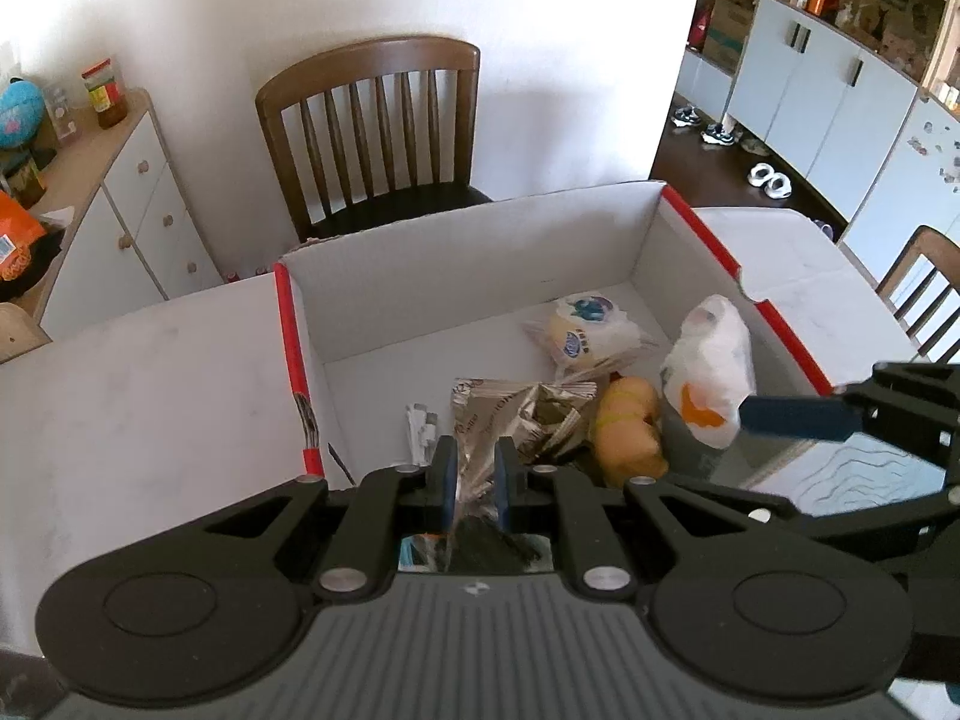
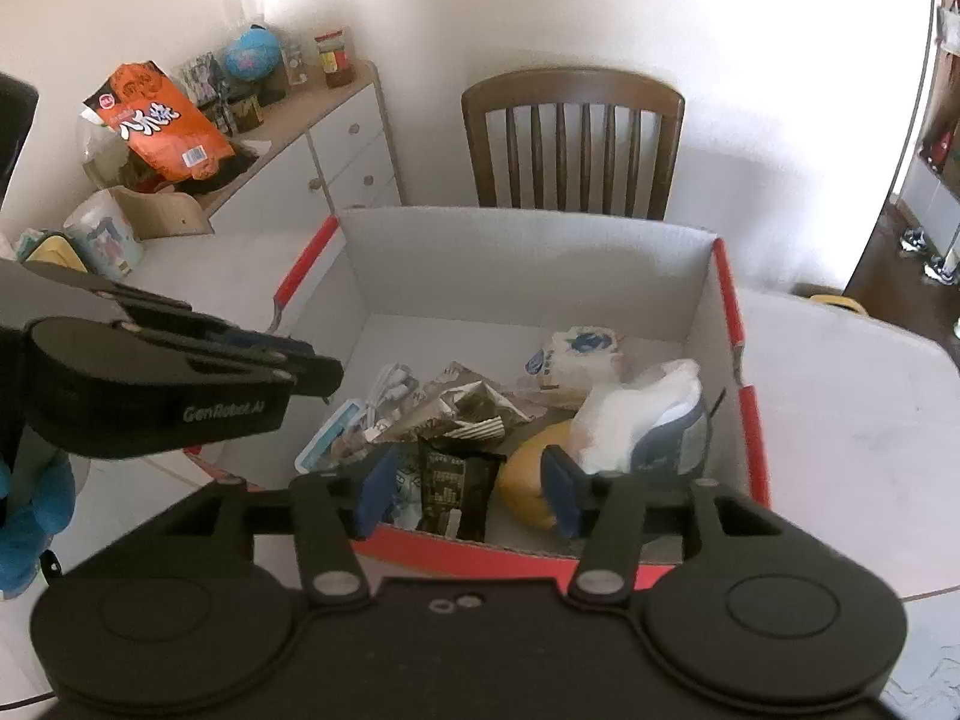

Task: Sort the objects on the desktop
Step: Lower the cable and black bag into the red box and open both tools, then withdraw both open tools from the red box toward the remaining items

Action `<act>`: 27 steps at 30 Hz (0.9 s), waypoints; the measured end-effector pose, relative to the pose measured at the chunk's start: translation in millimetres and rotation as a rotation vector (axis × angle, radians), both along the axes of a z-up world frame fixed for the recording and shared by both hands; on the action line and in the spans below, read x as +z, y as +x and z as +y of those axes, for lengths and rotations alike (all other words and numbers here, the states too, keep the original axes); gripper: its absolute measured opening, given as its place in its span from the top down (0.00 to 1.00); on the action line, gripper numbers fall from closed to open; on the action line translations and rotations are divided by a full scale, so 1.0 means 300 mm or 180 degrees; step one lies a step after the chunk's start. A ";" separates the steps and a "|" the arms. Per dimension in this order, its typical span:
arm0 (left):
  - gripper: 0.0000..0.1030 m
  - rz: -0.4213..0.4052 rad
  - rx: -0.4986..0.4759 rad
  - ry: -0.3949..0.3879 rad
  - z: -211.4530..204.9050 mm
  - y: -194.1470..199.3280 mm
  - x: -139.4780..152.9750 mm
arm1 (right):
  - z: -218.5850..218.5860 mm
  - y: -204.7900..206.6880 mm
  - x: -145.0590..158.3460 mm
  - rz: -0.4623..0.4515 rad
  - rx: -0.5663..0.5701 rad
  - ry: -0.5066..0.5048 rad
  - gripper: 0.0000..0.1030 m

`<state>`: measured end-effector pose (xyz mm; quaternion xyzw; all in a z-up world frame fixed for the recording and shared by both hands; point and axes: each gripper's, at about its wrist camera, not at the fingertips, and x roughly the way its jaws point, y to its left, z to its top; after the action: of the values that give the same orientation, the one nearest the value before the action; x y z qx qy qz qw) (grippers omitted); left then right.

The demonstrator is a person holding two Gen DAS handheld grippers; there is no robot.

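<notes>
Left gripper (image 1: pixel 474 480): pressed together, a silver foil wrapper (image 1: pixel 510 414) apparently pinched
Right gripper (image 2: pixel 474 489): spread, nothing held
Cardboard box (image 1: pixel 468 252): filled with snack packets

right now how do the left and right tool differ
The left tool is shut on a crinkled foil wrapper; the right tool stands open and holds nothing. The left shows a narrow gap, the right a wide one. Both have blue pads and hang over the cardboard box.
</notes>
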<state>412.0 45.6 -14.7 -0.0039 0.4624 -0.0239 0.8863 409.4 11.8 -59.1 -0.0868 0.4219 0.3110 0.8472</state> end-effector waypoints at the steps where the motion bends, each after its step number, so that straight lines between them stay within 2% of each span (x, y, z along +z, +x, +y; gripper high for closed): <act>1: 0.89 -0.0010 -0.0005 -0.0003 -0.005 -0.011 0.006 | -0.005 -0.006 0.008 -0.0019 -0.0009 0.0002 0.43; 4: 0.89 -0.0031 -0.0037 0.0003 -0.016 -0.034 0.020 | -0.026 -0.018 0.030 -0.0062 -0.0053 0.0038 0.36; 6: 0.83 -0.0038 -0.0057 0.0014 -0.023 -0.051 0.028 | -0.035 -0.026 0.040 -0.0077 -0.0063 0.0041 0.36; 9: 0.62 -0.0067 -0.0069 -0.0009 -0.029 -0.072 0.039 | -0.049 -0.046 0.053 -0.0121 -0.0061 0.0038 0.32; 10: 0.46 -0.0083 -0.0073 -0.0009 -0.032 -0.081 0.043 | -0.054 -0.051 0.056 -0.0128 -0.0064 0.0032 0.32; 11: 0.41 -0.0101 -0.0077 -0.0005 -0.034 -0.088 0.047 | -0.059 -0.054 0.058 -0.0136 -0.0070 0.0021 0.31; 15: 0.38 -0.0111 -0.0129 -0.0024 -0.045 -0.113 0.058 | -0.093 -0.071 0.071 -0.0155 -0.0114 0.0049 0.27; 18: 0.34 -0.0130 -0.0141 -0.0015 -0.054 -0.131 0.066 | -0.115 -0.088 0.083 -0.0189 -0.0125 0.0073 0.17; 23: 0.22 -0.0149 -0.0163 -0.0038 -0.058 -0.169 0.073 | -0.144 -0.120 0.100 -0.0211 -0.0115 0.0100 0.09; 27: 0.18 -0.0179 -0.0176 -0.0045 -0.060 -0.197 0.079 | -0.162 -0.159 0.113 -0.0278 -0.0071 0.0104 0.03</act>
<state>352.9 27.7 9.0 0.0032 0.4371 -0.0517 0.8979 361.7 -36.8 -25.2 -0.0817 0.3803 0.3043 0.8695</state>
